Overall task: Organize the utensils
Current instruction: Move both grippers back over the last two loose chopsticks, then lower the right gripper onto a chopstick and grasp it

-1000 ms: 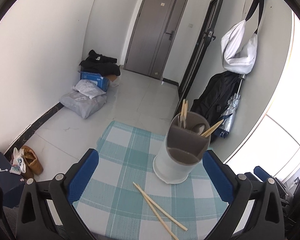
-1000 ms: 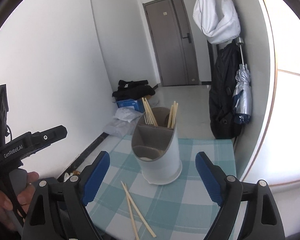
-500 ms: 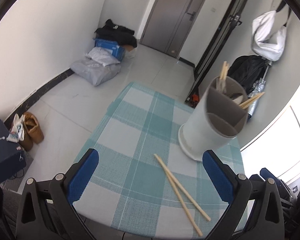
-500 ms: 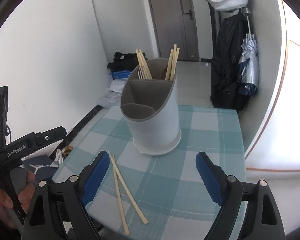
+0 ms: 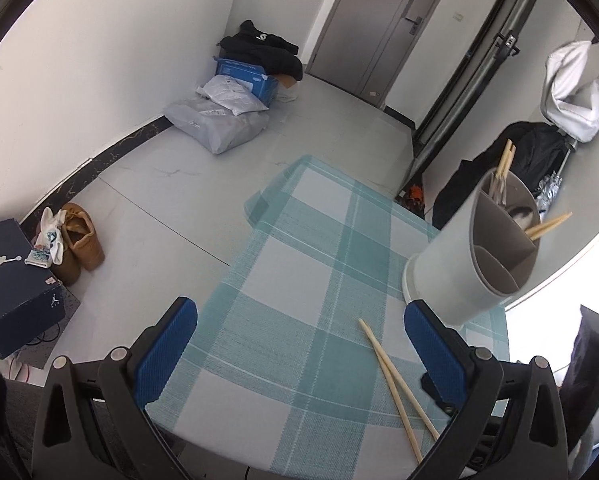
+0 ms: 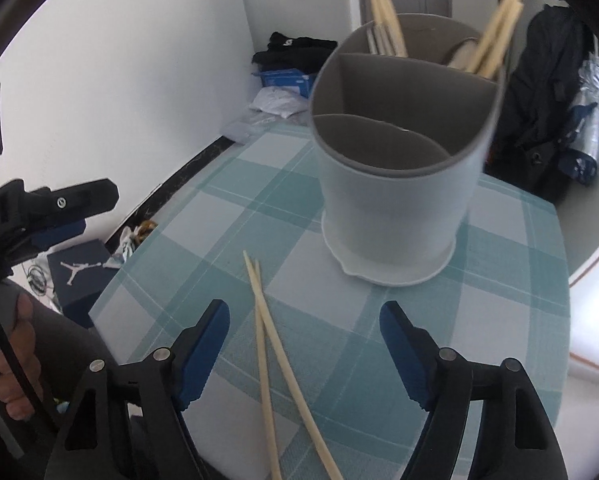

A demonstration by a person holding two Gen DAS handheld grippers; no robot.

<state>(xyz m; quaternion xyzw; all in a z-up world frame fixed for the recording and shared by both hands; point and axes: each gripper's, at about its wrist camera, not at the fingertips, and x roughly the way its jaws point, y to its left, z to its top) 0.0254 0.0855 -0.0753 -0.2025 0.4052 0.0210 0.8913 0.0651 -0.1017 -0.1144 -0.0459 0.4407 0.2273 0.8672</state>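
Pale wooden chopsticks [image 6: 273,344], one loose pair, lie crossed on the counter [image 6: 511,280] just in front of the grey holder [image 6: 399,184], between the fingers of the right tongs [image 6: 305,344], which are spread and empty. The pickup seems about to start: lower, pinch both sticks. The left tongs [image 5: 299,344] are spread too, over checked teal cloth. Beyond lie a tiled floor, shoes [image 5: 79,242] and a door [image 5: 383,20].
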